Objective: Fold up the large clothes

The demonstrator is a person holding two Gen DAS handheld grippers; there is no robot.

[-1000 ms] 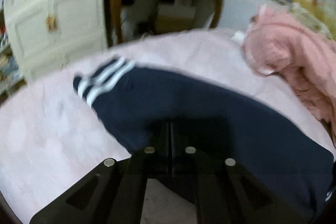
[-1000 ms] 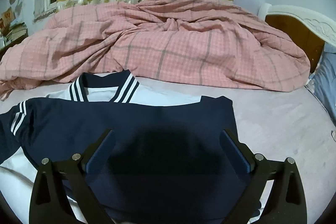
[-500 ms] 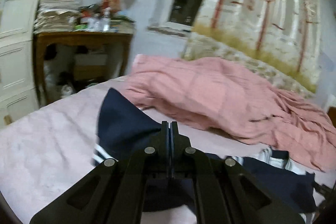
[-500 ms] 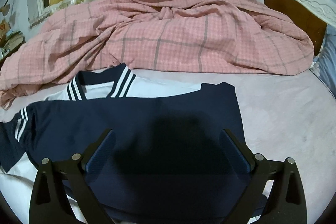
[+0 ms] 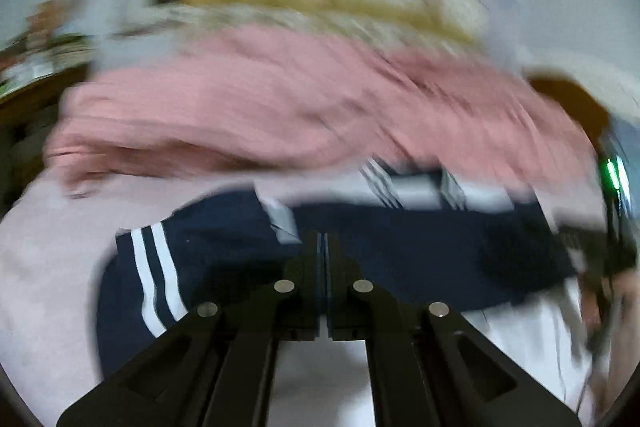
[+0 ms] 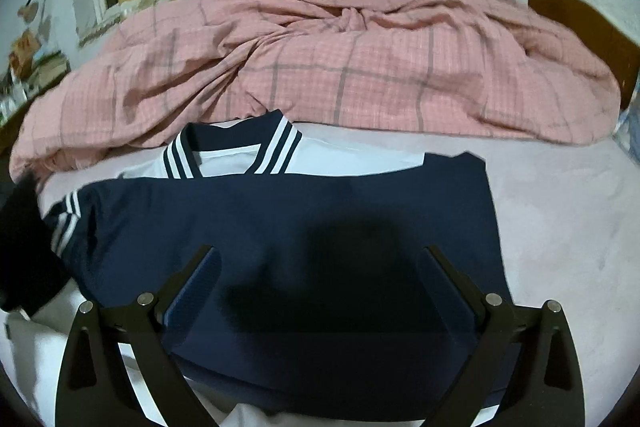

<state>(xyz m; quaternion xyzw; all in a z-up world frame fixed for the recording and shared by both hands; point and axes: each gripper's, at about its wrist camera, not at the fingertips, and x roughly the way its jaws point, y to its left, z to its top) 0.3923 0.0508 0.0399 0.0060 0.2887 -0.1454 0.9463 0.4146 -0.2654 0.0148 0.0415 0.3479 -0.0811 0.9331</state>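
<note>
Now my left gripper [image 5: 323, 243] is just beginning to part its near-closed fingers over the navy-and-white shirt [image 6: 288, 227] lying flat on the bed [image 6: 560, 211], apparently releasing the striped sleeve [image 5: 156, 267], while my right gripper [image 6: 320, 267] hovers wide apart above the shirt.

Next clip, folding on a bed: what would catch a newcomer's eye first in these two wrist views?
The navy-and-white garment spread flat on the pale pink bed sheet stands out first, its striped collar toward the far side and a striped cuff folded across. Behind it a rumpled pink checked quilt fills the far half of the bed. The right gripper hovers open above the navy fabric.
</note>
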